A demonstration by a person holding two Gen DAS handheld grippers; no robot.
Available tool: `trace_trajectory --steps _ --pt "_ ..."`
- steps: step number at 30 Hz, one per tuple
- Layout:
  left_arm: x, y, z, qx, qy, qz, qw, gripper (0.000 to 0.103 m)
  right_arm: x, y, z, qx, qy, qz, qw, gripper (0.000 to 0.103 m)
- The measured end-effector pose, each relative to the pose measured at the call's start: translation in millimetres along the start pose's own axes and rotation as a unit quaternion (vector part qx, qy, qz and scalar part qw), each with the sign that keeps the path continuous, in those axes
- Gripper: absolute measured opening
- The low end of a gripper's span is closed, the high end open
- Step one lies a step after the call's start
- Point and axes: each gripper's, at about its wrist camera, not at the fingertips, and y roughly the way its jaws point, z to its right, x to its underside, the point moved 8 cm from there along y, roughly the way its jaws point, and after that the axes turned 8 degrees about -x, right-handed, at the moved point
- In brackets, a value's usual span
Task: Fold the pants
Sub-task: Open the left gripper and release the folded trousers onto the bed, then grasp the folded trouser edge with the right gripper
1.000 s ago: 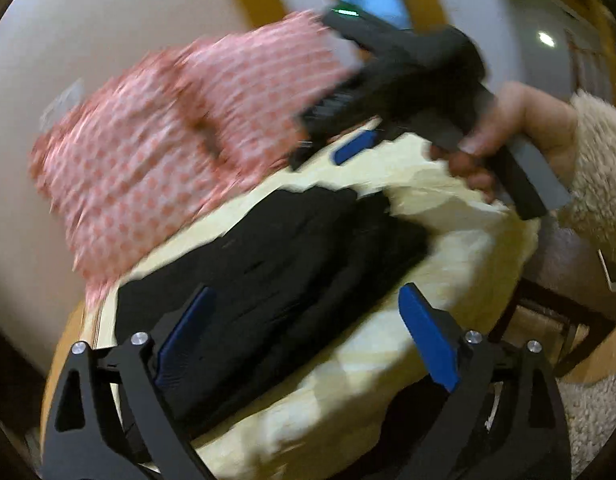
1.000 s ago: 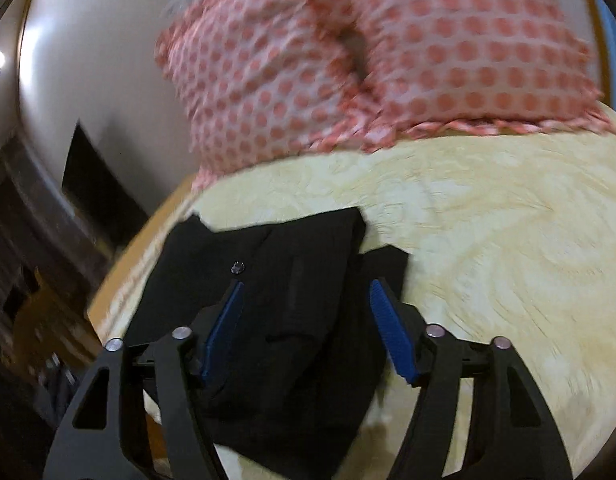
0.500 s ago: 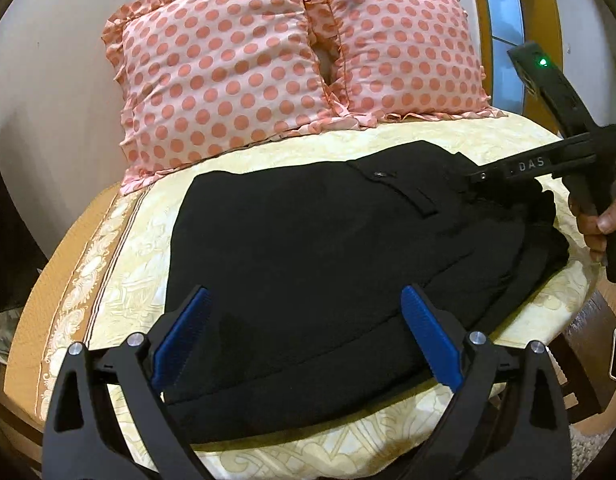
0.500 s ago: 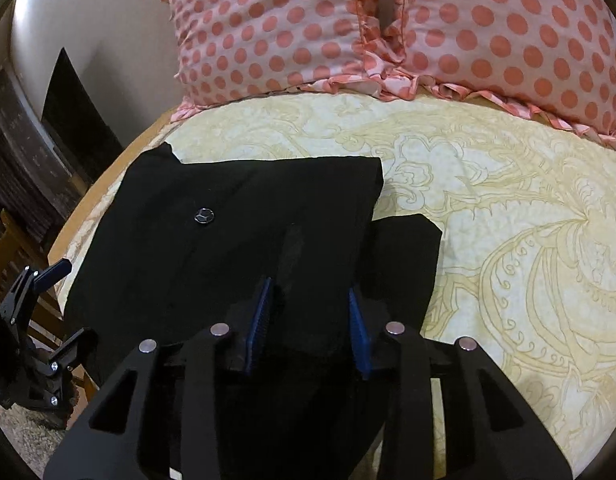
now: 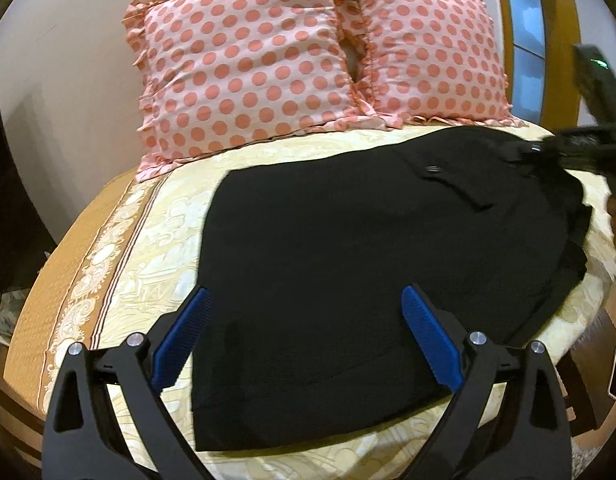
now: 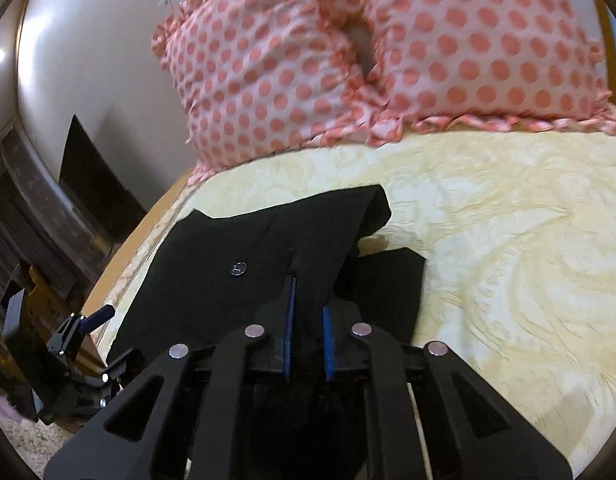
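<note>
Because the bed (image 5: 120, 264) gave a wide flat support, the black pants (image 5: 348, 264) lay spread on it below two pillows (image 5: 244, 68); the right hand-held gripper (image 6: 308, 336) was closing on their edge to lift it, while the left hand-held gripper (image 5: 304, 340) hovered wide open, holding nothing.

Two polka-dot pillows (image 5: 308, 60) on yellow bedspread (image 6: 508, 240).

Your black pants (image 5: 348, 264) lie folded and mostly flat, spread wide ahead of your left jaws, near edge between them. Waist end with its metal button (image 6: 238, 268) sits just ahead-left of your right jaws, fabric bunched between them. One corner is lifted.
</note>
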Motion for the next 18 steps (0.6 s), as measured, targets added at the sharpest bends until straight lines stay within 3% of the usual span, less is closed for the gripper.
trace_trajectory --steps 6,7,8,10,13,18 --pt "3 8 -15 -0.009 -0.017 -0.011 0.9998 0.096 42 1 25 0.072 0.034 -0.016 0.997 0.015" --pt "2 9 -17 -0.007 -0.02 -0.015 0.9997 0.096 42 1 25 0.088 0.023 -0.015 0.996 0.027" --pt "1 10 -18 -0.005 -0.022 -0.016 0.9996 0.096 39 -1 25 0.107 0.015 -0.017 0.994 0.048" --pt "-3 6 -18 0.003 -0.027 -0.009 0.9996 0.096 28 -17 22 0.16 -0.012 0.008 0.987 0.068" --pt "-9 -3 -9 0.016 -0.025 0.019 0.9994 0.1 18 -38 1 0.163 -0.065 0.063 0.982 0.063" --pt "-11 4 20 0.023 0.003 0.015 0.9996 0.1 38 -23 -48 0.131 -0.143 0.045 0.98 0.059"
